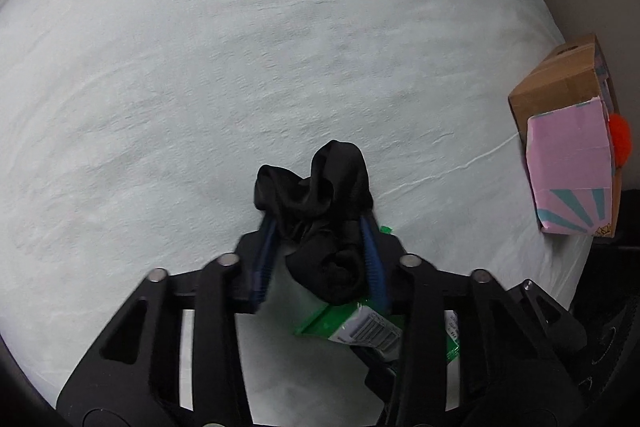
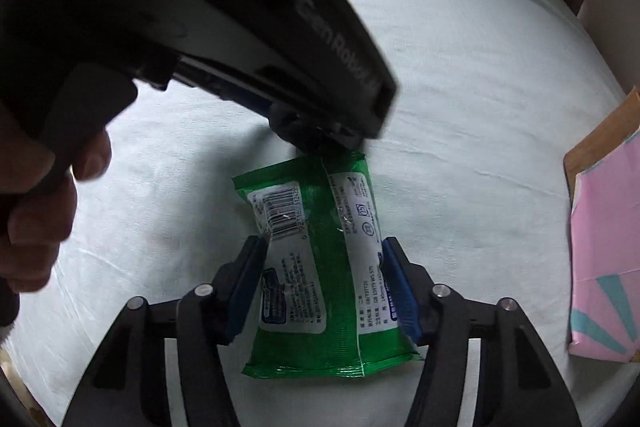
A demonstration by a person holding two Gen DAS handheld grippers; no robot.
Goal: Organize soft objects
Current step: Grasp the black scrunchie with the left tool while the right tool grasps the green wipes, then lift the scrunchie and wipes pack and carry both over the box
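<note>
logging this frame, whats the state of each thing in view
left gripper: shut on the black cloth
black cloth: bunched, held off the bed
right gripper: fingers astride the green wipes pack, closed on it or not, unclear
green wipes pack: sealed, back side up on the bed
cardboard box: on its side at the bed's edge
orange fuzzy thing: part hidden behind the box

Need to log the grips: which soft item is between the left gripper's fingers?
The black cloth, bunched between the left gripper fingers. The green wipes pack sits between the right gripper fingers.
</note>
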